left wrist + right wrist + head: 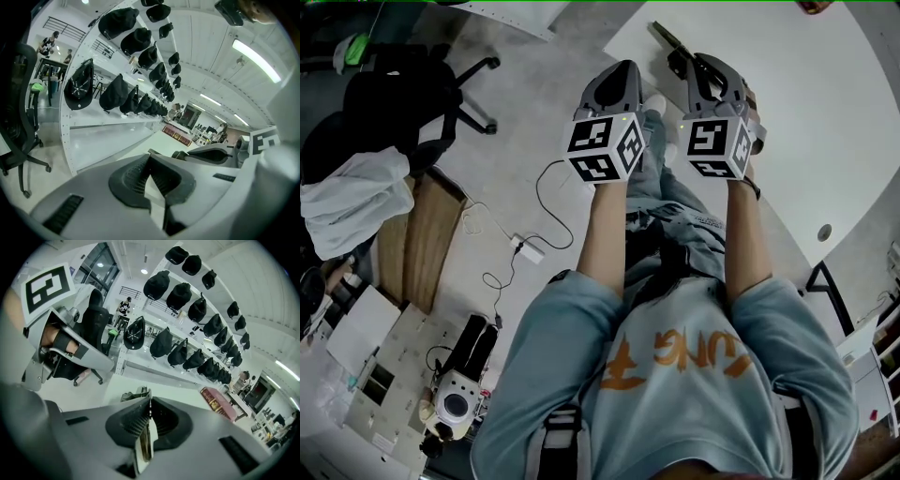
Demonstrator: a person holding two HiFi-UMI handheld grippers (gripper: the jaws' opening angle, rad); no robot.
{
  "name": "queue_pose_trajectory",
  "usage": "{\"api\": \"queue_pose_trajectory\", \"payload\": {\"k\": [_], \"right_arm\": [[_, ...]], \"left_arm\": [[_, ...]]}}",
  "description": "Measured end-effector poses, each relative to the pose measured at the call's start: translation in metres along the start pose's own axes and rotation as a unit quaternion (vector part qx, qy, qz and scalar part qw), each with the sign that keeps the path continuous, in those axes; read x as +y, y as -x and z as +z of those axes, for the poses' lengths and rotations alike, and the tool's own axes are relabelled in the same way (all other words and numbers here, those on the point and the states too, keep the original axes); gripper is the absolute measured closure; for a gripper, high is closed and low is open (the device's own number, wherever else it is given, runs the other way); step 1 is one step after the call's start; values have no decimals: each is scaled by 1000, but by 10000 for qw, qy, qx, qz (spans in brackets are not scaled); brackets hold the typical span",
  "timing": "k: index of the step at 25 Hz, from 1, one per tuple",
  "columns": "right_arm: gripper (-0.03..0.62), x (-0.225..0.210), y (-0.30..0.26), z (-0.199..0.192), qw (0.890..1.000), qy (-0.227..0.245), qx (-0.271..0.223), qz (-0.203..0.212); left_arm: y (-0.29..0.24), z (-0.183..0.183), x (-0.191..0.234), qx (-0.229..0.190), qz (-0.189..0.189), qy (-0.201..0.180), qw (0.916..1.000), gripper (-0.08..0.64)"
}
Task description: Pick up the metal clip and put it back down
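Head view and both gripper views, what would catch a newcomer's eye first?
The two marker cubes stand out mid-frame in the head view, on the left gripper and the right gripper, whose tongs are shut on a metal clip at the edge of the white table. In both gripper views, rows of black caps fill a white wall rack.

Even overhead lighting; heavy fisheye distortion in all views.
Ceiling strip lights (pixel 255 58) high above the counter (pixel 825 103) give bright, flat light with soft shadows; the counter reads near-white, the floor (pixel 534 122) to its left darker and murkier. Both gripper views curve strongly and vignette to black at the corners. The metal clip (pixel 144 444) in the right tool (pixel 149 404) is soft with close-range blur.
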State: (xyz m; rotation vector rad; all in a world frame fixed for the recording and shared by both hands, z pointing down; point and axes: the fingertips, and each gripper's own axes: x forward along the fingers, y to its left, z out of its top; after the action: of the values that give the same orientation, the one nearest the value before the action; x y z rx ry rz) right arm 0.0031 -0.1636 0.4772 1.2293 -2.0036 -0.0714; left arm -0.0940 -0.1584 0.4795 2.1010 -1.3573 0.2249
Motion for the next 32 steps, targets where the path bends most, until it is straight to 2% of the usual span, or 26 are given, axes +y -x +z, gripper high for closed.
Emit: {"api": "queue_pose_trajectory", "payload": {"k": [3,9,17,26,32], "right_arm": [[558,-9,7,3,9994,-313,-91,-84],[558,-37,21,-3,9957,-798,-151,-453],[558,-84,51,-33,9874,-1213,3,-1019],[558,-131,88,-86,9701,-1693,399,-1695],[558,-166,114,-120,9508,-2021,652,-2256]], "left_arm": [[-1,8,-4,-6,-53,-147,9999,538],[-12,15,-42,120,-445,-784,9959,538],[-30,21,-93,210,-925,-1122,9891,538],[-57,16,-153,408,-1581,-1452,9758,538],[-82,11,-200,583,-2113,-1678,9612,538]]}}
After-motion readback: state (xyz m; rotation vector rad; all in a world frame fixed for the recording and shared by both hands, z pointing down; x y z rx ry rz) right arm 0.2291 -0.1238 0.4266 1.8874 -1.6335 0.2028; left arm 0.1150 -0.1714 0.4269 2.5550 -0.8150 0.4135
